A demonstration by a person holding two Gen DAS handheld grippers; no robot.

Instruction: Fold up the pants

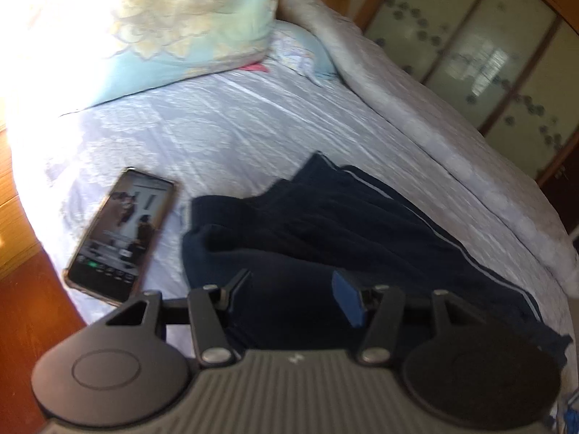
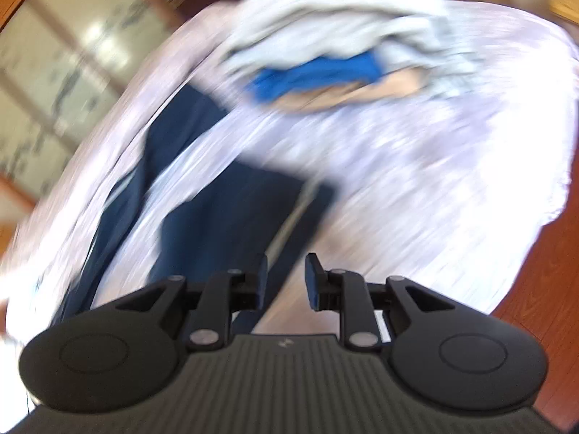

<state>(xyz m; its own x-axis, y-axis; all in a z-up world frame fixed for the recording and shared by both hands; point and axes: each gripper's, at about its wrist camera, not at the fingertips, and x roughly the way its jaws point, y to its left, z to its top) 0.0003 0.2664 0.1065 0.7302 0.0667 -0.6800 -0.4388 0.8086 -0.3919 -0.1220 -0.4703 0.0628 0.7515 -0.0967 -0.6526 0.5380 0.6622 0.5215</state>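
Currently both grippers hover above a bed with a pale lilac quilted cover, and neither holds anything. The left gripper has its jaws released, standing apart with only air between them; just beyond and beneath them lie the pants, dark navy with a thin white side stripe, bunched in soft folds. A phone with a lit screen lies on the bed to the left of those jaws, near the fabric but apart from it. The right gripper also has its jaws parted and empty; in its blurred view the navy cloth stretches ahead and to the left of them, with a heap of other clothes farther off. The pants look light, limp and a little slippery, likely to sag and slide rather than hold shape. Taking hold at the waistband or along a striped seam edge seems best.
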